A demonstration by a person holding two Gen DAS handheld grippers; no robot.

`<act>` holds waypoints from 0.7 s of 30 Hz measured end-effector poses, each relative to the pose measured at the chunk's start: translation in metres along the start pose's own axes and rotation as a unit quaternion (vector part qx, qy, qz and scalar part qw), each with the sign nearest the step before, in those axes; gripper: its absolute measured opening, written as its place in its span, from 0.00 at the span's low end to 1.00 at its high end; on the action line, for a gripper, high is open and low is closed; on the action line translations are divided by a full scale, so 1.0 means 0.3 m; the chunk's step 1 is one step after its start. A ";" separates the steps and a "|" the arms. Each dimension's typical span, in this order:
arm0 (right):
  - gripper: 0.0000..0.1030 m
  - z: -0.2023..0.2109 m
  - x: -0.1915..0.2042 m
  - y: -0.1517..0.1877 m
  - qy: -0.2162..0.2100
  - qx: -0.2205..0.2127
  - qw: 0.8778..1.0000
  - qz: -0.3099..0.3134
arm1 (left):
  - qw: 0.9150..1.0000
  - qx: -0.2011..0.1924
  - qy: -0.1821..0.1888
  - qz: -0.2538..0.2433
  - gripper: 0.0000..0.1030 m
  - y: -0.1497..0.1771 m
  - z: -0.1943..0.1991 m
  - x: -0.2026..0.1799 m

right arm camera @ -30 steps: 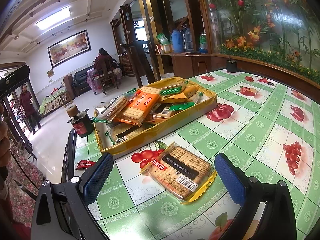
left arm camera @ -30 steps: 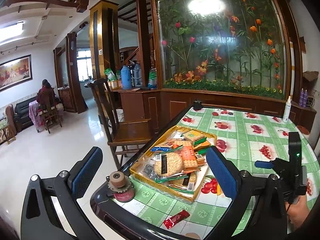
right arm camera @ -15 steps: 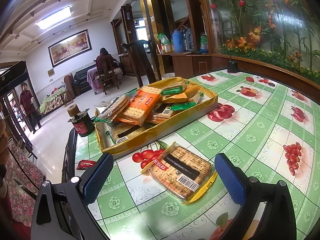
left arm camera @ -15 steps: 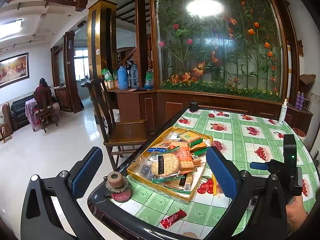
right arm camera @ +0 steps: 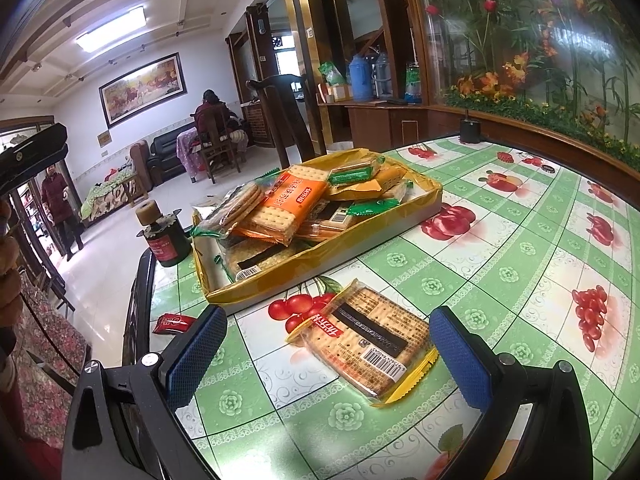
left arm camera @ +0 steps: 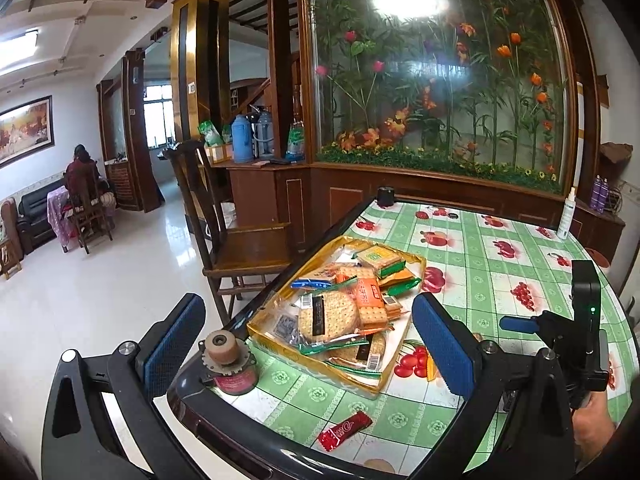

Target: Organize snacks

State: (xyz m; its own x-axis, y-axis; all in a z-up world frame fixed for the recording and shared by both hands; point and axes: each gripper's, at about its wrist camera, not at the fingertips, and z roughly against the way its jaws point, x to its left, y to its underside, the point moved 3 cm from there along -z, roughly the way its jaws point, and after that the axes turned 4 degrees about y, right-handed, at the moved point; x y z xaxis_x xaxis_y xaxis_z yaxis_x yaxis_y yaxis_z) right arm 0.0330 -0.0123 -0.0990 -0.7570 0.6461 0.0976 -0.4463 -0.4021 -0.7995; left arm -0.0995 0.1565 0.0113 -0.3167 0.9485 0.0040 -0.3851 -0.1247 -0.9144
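A yellow tray (left arm camera: pixel 280 314) heaped with cracker and biscuit packets sits near the table's left edge. One clear packet of square crackers (right arm camera: pixel 366 344) lies flat on the tablecloth, just outside the tray (right arm camera: pixel 320 276). My right gripper (right arm camera: pixel 328 360) is open and low over the table, with that packet between its blue pads, untouched. My left gripper (left arm camera: pixel 308 346) is open and empty, held off the table's near corner and facing the tray. A small red snack packet (left arm camera: pixel 345 430) lies by the table edge, also seen as the red packet (right arm camera: pixel 172 323) in the right wrist view.
A dark jar with a tan roll on top (left arm camera: pixel 228 364) stands at the table corner beside the tray. A wooden chair (left arm camera: pixel 248 248) stands left of the table (right arm camera: pixel 500 272). A spray bottle (left arm camera: pixel 566 216) and a black cup (left arm camera: pixel 386 196) stand at the far edge.
My left gripper has drawn back a little from the tray, which now looks smaller and farther. The right gripper and the cracker packet have stayed put.
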 end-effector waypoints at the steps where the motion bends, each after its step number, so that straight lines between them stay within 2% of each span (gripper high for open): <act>1: 0.99 0.001 0.001 0.000 0.000 0.000 1.000 0.000 | 1.000 0.004 0.002 0.001 1.00 0.002 -0.005 0.000; 8: 0.99 0.008 0.014 -0.018 -0.015 -0.005 1.000 -0.001 | 1.000 0.011 0.000 0.005 1.00 0.009 -0.019 0.006; 15: 0.99 0.025 0.075 -0.068 -0.032 -0.016 0.999 0.023 | 1.000 0.014 -0.007 0.006 1.00 0.014 -0.030 0.019; 21: 0.99 0.016 0.116 -0.101 -0.042 -0.017 0.998 0.036 | 1.000 -0.010 0.008 0.000 1.00 0.001 -0.009 0.014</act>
State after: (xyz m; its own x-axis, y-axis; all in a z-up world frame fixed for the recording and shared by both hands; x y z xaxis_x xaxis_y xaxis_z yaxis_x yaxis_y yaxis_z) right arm 0.0177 0.0193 -0.0685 -0.8249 0.5586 0.0868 -0.3731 -0.4225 -0.8260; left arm -0.0988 0.1613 0.0099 -0.3026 0.9531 -0.0024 -0.3683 -0.1193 -0.9220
